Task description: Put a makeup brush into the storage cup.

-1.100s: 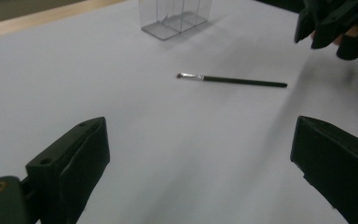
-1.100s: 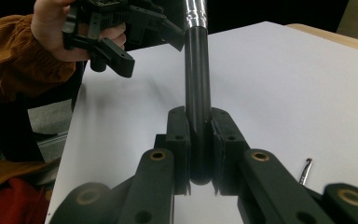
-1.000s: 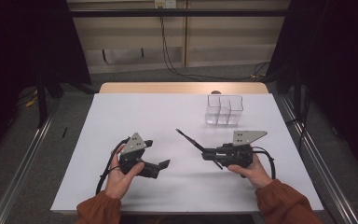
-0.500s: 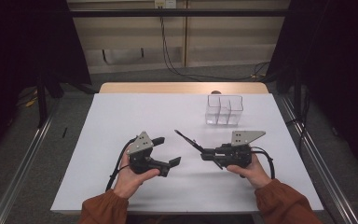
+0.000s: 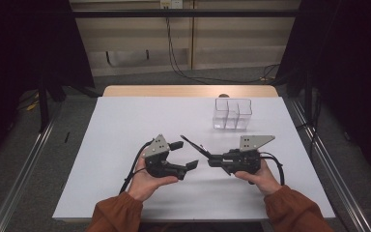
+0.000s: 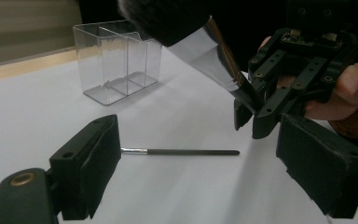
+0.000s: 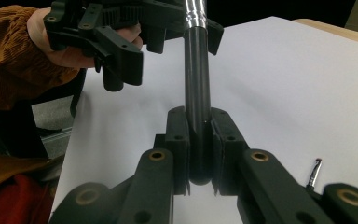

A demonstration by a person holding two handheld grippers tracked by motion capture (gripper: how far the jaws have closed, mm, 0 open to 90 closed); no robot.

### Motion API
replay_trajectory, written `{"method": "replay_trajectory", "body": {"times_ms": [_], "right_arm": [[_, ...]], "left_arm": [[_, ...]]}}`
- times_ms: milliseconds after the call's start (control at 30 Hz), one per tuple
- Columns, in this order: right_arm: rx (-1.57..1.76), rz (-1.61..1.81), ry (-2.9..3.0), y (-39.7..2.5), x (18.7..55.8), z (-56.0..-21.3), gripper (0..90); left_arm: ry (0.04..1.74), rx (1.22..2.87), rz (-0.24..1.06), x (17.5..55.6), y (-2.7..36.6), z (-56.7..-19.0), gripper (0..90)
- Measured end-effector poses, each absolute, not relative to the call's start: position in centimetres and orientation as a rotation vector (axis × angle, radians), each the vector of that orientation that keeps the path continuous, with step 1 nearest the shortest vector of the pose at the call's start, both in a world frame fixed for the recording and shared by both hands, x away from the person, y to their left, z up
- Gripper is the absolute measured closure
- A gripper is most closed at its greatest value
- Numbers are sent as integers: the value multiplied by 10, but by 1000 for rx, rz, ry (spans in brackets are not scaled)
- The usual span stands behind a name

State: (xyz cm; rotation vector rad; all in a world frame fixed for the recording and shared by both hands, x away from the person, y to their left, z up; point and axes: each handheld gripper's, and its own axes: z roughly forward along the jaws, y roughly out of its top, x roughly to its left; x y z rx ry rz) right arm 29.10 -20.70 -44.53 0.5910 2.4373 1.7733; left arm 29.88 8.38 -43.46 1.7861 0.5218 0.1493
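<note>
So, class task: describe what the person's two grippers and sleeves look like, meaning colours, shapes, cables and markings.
Both the left gripper and the right gripper are matt black, each with two blocky jaws, round screw holes and brass-coloured pivot bushings. Each carries a grey three-cornered plate on top dotted with small holes, and a black cable trails back from it. The person wears rust-orange ribbed sleeves.

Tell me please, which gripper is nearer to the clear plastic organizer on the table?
Right. The right gripper sits just in front of the clear organizer, clamped on a brush. The left gripper is farther toward the person's left, jaws open.
</note>
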Motion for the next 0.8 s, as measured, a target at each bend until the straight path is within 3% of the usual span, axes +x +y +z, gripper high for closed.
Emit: {"method": "replay_trajectory", "body": {"times_ms": [267, 733, 800], "right_arm": [[594, 1748, 2449, -207, 291, -447, 803], [605, 1778, 2434, -208, 291, -452, 802], [601, 1780, 2438, -207, 291, -453, 802]], "left_arm": [[492, 1777, 141, 299, 69, -430, 212], [492, 1733, 97, 303, 65, -428, 494], [492, 1735, 95, 302, 65, -428, 500]]}}
